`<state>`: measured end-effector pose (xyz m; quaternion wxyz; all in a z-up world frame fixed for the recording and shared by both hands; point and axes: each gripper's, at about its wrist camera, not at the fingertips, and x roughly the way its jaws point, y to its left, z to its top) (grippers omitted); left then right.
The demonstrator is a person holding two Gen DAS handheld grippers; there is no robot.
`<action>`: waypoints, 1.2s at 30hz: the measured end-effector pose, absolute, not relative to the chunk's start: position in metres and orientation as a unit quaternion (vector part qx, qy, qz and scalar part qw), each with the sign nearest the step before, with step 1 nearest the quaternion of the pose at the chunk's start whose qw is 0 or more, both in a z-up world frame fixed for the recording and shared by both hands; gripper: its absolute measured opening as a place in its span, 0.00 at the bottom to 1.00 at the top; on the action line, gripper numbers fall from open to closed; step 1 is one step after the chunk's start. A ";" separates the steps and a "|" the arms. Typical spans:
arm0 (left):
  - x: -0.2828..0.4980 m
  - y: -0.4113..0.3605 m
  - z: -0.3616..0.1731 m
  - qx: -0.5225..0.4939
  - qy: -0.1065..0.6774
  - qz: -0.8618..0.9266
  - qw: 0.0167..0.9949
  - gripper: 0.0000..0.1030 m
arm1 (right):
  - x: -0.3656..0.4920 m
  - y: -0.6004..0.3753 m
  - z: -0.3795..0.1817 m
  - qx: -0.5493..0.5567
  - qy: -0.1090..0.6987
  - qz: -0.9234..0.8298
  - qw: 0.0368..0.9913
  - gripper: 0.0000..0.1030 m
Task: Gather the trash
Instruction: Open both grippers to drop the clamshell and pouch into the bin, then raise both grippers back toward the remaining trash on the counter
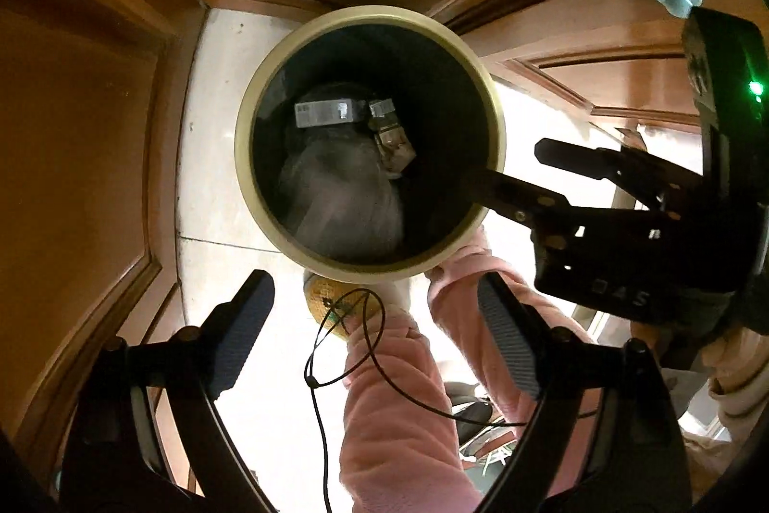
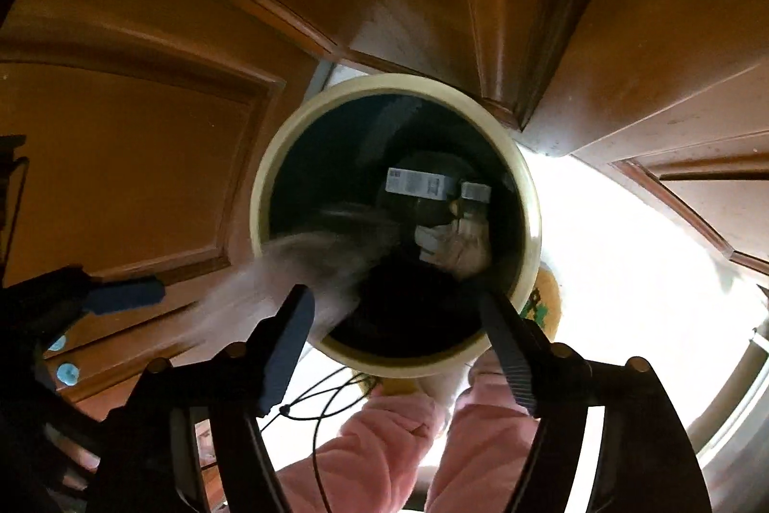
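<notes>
Wooden panelled doors (image 1: 72,157), warm brown, hem in the round cream-rimmed waste bin with the dark inside (image 1: 495,118) on the pale floor, and everything you need sits around that bin. Your right gripper (image 2: 396,330) hangs just above the bin's near rim with its jaws apart and nothing pressed between them; a pale blurred piece of trash (image 2: 293,268) streaks from beside its left finger over the rim into the bin, so you appear to be at the drop itself. Your left gripper (image 1: 375,320) waits just short of the bin's near rim, tongs spread wide and empty. Inside the bin lie a grey box with a barcode label (image 1: 327,113) and a crumpled clear wrapper (image 1: 394,143). Next, you probably lift both grippers clear of the rim and go looking for more litter. What the falling piece is, blur hides; the bin's bottom is too dark to read, and a yellowish object (image 1: 323,301) beneath the bin's near edge stays mostly covered.
</notes>
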<state>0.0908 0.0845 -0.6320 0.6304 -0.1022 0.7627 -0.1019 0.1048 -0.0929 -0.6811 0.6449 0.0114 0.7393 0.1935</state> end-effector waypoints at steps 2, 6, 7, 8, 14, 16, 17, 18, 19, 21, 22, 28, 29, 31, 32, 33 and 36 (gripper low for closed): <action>0.091 0.080 -0.629 -0.105 0.765 -0.093 0.629 0.82 | 0.110 -0.095 -0.677 0.020 0.743 0.192 0.641 0.72; 0.094 0.073 -0.617 -0.112 0.759 -0.082 0.636 0.82 | 0.126 -0.104 -0.664 0.037 0.746 0.188 0.638 0.72; 0.094 0.074 -0.610 -0.116 0.756 -0.080 0.639 0.82 | 0.126 -0.104 -0.657 0.040 0.745 0.187 0.639 0.72; 0.094 0.073 -0.603 -0.119 0.752 -0.077 0.643 0.82 | 0.127 -0.105 -0.653 0.041 0.745 0.186 0.639 0.72; 0.090 0.076 -0.537 -0.134 0.724 -0.073 0.672 0.82 | 0.129 -0.119 -0.613 0.050 0.742 0.183 0.642 0.72; 0.088 0.075 -0.509 -0.133 0.711 -0.073 0.687 0.82 | 0.127 -0.123 -0.587 0.055 0.740 0.182 0.646 0.72; 0.086 0.074 -0.491 -0.132 0.703 -0.073 0.695 0.82 | 0.126 -0.125 -0.572 0.058 0.737 0.182 0.648 0.72; 0.085 0.074 -0.474 -0.132 0.695 -0.072 0.703 0.82 | 0.125 -0.128 -0.564 0.060 0.735 0.182 0.651 0.72; 0.083 0.074 -0.459 -0.134 0.689 -0.072 0.709 0.82 | 0.124 -0.130 -0.549 0.061 0.731 0.182 0.655 0.72; 0.080 0.073 -0.419 -0.137 0.671 -0.076 0.725 0.82 | 0.122 -0.134 -0.510 0.060 0.721 0.180 0.667 0.72; 0.078 0.073 -0.397 -0.136 0.659 -0.079 0.735 0.82 | 0.120 -0.133 -0.492 0.060 0.716 0.179 0.673 0.72; 0.067 0.065 -0.281 -0.108 0.588 -0.090 0.796 0.82 | 0.110 -0.140 -0.359 0.063 0.664 0.184 0.722 0.72; 0.066 0.063 -0.262 -0.100 0.573 -0.088 0.808 0.82 | 0.108 -0.141 -0.340 0.065 0.655 0.185 0.729 0.72; 0.064 0.062 -0.226 -0.089 0.546 -0.089 0.828 0.82 | 0.103 -0.141 -0.299 0.068 0.634 0.189 0.747 0.72; 0.063 0.061 -0.208 -0.085 0.532 -0.094 0.837 0.82 | 0.101 -0.142 -0.276 0.068 0.620 0.190 0.758 0.72; 0.062 0.060 -0.191 -0.082 0.518 -0.098 0.846 0.82 | 0.099 -0.143 -0.254 0.068 0.605 0.191 0.770 0.74; 0.060 0.061 -0.147 -0.079 0.483 -0.104 0.866 0.82 | 0.093 -0.149 -0.198 0.073 0.563 0.188 0.802 0.78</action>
